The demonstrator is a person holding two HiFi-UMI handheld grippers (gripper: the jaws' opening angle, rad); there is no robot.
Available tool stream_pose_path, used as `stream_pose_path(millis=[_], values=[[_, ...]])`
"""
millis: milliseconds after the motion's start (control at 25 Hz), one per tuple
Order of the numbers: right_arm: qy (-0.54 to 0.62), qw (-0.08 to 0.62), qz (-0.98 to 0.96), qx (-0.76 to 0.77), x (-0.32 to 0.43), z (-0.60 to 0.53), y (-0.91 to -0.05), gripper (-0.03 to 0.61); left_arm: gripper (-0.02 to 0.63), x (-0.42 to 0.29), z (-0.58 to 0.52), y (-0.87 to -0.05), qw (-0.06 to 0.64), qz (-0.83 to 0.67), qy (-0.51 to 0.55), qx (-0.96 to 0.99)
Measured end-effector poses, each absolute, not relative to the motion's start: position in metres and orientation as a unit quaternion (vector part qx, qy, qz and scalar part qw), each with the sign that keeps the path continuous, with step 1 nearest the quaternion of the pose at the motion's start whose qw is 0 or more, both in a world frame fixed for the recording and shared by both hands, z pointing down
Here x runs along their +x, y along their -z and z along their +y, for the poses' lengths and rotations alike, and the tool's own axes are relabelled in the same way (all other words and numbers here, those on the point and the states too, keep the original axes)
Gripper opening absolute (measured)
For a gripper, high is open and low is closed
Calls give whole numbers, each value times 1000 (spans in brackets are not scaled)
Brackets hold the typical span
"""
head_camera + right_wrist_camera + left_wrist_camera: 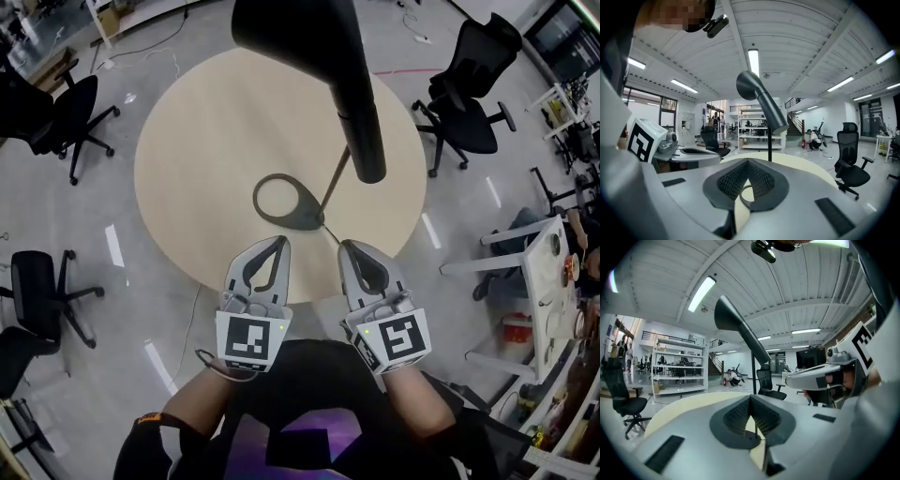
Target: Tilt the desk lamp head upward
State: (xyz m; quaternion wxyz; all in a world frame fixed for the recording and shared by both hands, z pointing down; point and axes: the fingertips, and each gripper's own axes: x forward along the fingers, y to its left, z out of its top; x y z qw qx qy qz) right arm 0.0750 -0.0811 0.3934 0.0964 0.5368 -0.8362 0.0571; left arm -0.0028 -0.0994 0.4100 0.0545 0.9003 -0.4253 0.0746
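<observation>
A black desk lamp stands on the round beige table. Its ring base lies near the table's front edge, a thin stem rises from it, and the long head reaches high toward the camera. Both grippers hover at the front edge, just short of the base. My left gripper is shut with nothing in it, and so is my right gripper. The left gripper view shows the lamp head ahead and above the left gripper. In the right gripper view the lamp head stands beyond the right gripper.
Black office chairs stand around the table: one at the right, one at the left and one at the lower left. A white desk sits far right. Shelving and a crouching person are far off.
</observation>
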Motion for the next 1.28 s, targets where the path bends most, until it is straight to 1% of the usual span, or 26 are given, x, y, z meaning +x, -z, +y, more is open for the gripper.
stream_pose_path(millis=[280,440,680,920,1280], values=[[-56,68,-869,487,144,-36,-397,9,48,74,-30,-422,62,-471,-100,874],[-52,53,-893,443,165,-12,-401,9,48,90,4,-425,63,-527,-102,841],[-40,44,-913,403,180,31,-403,9,48,83,62,-425,64,-593,-92,797],[-56,44,-917,392,199,56,-394,9,46,92,94,-407,52,-611,-98,783],[-35,46,-902,427,169,62,-369,9,46,53,98,-391,47,-609,-87,787]])
